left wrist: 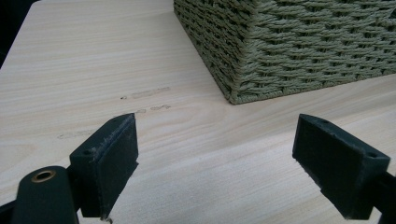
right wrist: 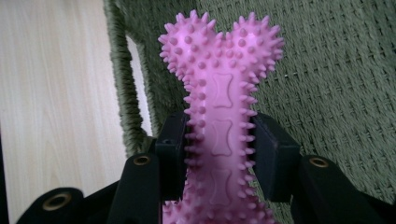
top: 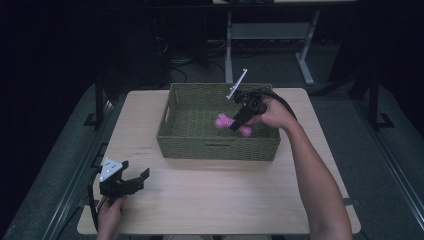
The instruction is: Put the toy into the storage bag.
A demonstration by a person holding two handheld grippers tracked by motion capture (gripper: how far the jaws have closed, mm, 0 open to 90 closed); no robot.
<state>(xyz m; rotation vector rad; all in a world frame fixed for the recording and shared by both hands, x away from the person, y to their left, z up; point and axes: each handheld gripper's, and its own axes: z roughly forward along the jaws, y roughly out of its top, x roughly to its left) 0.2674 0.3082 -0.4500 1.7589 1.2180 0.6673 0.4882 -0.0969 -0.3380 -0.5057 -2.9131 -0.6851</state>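
Now, left to right: no brand, label or readable writing shows on anything; faint smudges mark the wooden table (top: 220, 200) near its left edge. The left gripper (top: 134, 181) rests low over the near-left corner of the table, its jaws wide apart with nothing between them; bare wood lies all round it, plenty of room toward the front edge and the middle. One woven green basket (top: 218, 148) sits at the far middle of the table; its near corner stands just ahead of those spread jaws in the left gripper view. Further right, the right gripper (top: 239, 121) reaches into the basket, clamped round the shaft of one pink spiky bone toy (right wrist: 219, 107); the toy is inside the basket, right of centre, near the right wall; whether it touches the floor I cannot tell. Count: two grippers, one basket, one toy.
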